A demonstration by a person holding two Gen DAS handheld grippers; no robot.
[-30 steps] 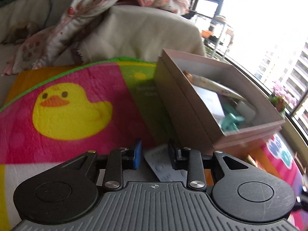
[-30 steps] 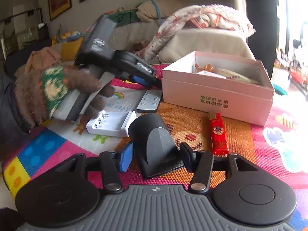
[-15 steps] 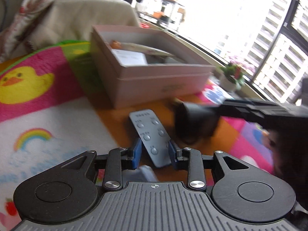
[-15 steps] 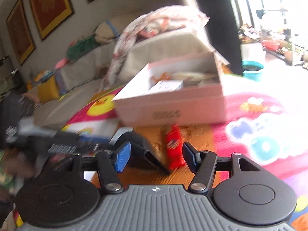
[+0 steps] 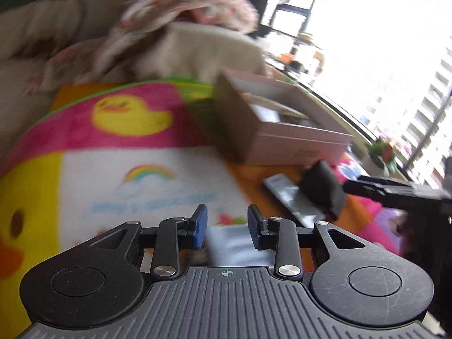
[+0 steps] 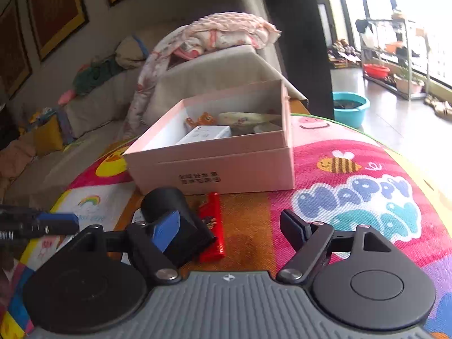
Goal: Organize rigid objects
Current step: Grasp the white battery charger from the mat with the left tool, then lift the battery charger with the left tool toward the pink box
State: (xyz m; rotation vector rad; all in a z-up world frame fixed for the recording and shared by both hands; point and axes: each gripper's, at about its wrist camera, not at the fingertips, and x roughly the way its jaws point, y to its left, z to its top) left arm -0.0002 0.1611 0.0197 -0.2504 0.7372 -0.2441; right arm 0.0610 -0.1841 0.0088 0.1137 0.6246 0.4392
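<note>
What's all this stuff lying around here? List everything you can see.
Box: one, pink, open, on the mat, things inside.
White carton: one, inside the box.
Black holder: one, on the mat before the box.
Lighter: one, red, beside the holder.
Remote: one, grey, by the holder.
Play mat: one, multicoloured, underneath.
Sofa: one, beige, behind, blanket on it.
Basin: one, teal, on the floor.
Left tool: narrow gap, nothing gripped.
Right tool: just opened wide, empty.

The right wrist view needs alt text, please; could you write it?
The right gripper is open above a play mat, with a red lighter and a black holder before a pink box.
</note>
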